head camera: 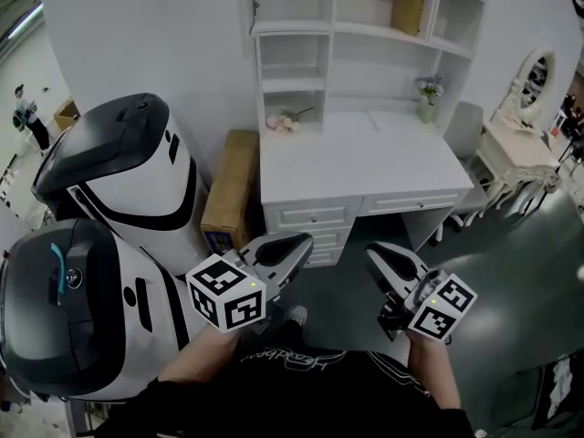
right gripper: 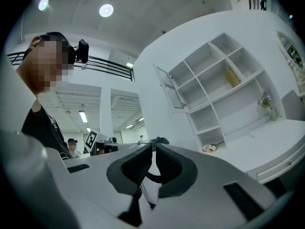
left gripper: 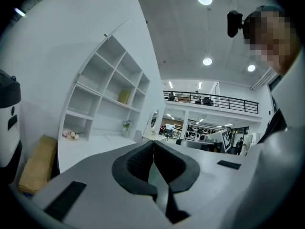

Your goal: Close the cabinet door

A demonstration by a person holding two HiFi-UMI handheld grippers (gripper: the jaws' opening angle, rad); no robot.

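Observation:
The white shelf unit (head camera: pixel 365 26) stands on a white desk (head camera: pixel 365 158) ahead of me. Its cabinet door (right gripper: pixel 170 87) at the upper left hangs open, swung outward with a glass pane; in the head view I see this door (head camera: pixel 253 12) only edge-on. Both grippers are held low in front of the desk's drawers, well short of the door. My left gripper (head camera: pixel 306 238) (left gripper: pixel 153 142) is shut with nothing between its jaws. My right gripper (head camera: pixel 372 252) (right gripper: pixel 153 142) has its tips together and is empty too.
Two large white and black machines (head camera: pixel 119 181) (head camera: pixel 64 308) crowd the left. A cardboard box (head camera: pixel 230 190) leans beside the desk. Flowers (head camera: pixel 283 121) and a small vase (head camera: pixel 427 94) sit on the desk, a tan box (head camera: pixel 408 9) on a shelf. A white vanity (head camera: pixel 529 144) stands right.

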